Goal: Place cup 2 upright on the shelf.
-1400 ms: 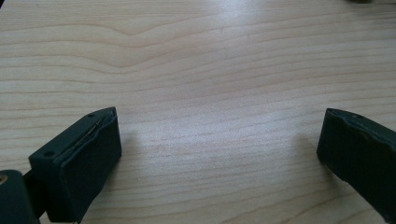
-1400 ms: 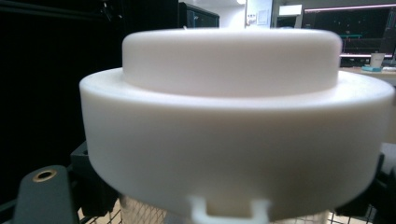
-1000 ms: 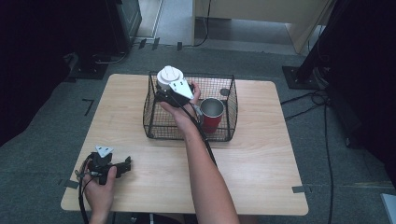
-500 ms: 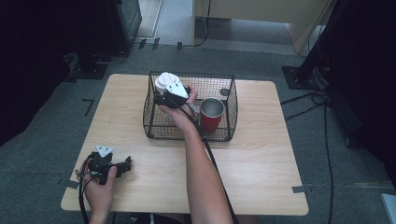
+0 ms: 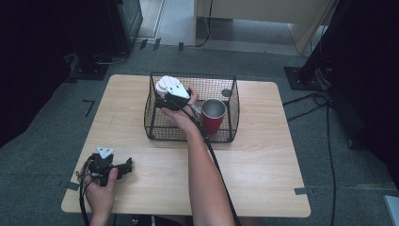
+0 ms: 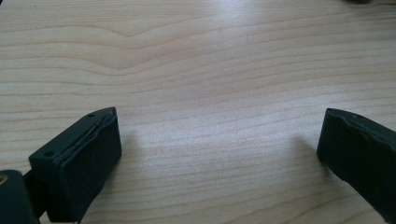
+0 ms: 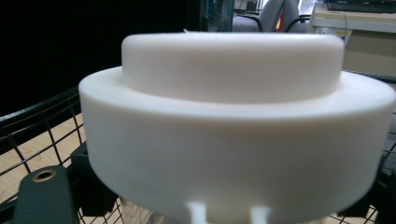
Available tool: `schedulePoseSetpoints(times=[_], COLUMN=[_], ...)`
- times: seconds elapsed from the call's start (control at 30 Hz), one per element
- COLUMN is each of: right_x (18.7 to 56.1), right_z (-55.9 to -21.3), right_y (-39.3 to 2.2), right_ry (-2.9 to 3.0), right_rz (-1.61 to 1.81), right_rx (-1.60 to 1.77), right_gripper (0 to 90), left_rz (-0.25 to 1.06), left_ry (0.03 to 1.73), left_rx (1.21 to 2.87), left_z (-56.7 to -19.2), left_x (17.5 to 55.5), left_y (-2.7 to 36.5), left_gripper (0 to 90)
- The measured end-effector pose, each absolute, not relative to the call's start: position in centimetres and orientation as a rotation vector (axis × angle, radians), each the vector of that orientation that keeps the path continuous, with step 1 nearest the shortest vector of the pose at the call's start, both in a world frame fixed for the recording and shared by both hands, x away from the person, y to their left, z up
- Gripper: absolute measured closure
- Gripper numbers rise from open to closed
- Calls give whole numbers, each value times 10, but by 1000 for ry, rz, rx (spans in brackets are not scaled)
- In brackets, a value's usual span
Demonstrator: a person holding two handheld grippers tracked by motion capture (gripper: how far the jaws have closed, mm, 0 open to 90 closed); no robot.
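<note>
Right gripper (image 5: 165, 94) sits inside the black wire basket (image 5: 231, 117), at its back-left corner, with a white round stepped piece (image 7: 233, 121) directly ahead of it. In the right gripper view the piece sits right at the camera, between the jaws; its lower edge hides the pad contact, so I cannot tell if it's pinched or loose. The jaws have just been opening a little, with the white piece between them.

A red cup (image 5: 213, 116) with a metal rim stands upright in the basket just to the right of that hand, apart from the gripper.

Left gripper (image 5: 124, 165) rests on the wooden table (image 5: 263, 174) near its front-left corner, well apart from the basket. Its jaws are spread wide, bare tabletop between them.
</note>
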State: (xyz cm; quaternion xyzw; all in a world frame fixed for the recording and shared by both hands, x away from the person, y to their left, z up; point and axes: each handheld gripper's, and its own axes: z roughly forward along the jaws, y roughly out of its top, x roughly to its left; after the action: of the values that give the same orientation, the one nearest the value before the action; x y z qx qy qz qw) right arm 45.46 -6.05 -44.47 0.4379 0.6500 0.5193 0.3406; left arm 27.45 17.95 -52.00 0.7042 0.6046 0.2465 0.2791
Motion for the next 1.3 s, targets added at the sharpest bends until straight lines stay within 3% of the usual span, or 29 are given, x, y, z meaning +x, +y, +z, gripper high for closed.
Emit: schedulePoseSetpoints(times=[0.13, 0.2, 0.37, 1.3], right_x=[453, 452, 449, 414], right_z=[-443, -442, -432, -390], right_y=[-62, -63, -69, -85], right_ry=[1713, 1716, 1723, 1652], right_rz=[1333, 1337, 1383, 1494], right_rx=[1109, 1103, 1071, 1044], right_gripper=[123, 42, 10, 19], left_rz=[661, 661, 661, 663], left_ry=[1622, 1622, 1621, 1621], left_rx=[1888, 1889, 1891, 1889], left_z=[-520, -520, -520, -520], left_x=[274, 274, 274, 275], left_y=[180, 180, 180, 180], left_gripper=[4, 4, 4, 4])
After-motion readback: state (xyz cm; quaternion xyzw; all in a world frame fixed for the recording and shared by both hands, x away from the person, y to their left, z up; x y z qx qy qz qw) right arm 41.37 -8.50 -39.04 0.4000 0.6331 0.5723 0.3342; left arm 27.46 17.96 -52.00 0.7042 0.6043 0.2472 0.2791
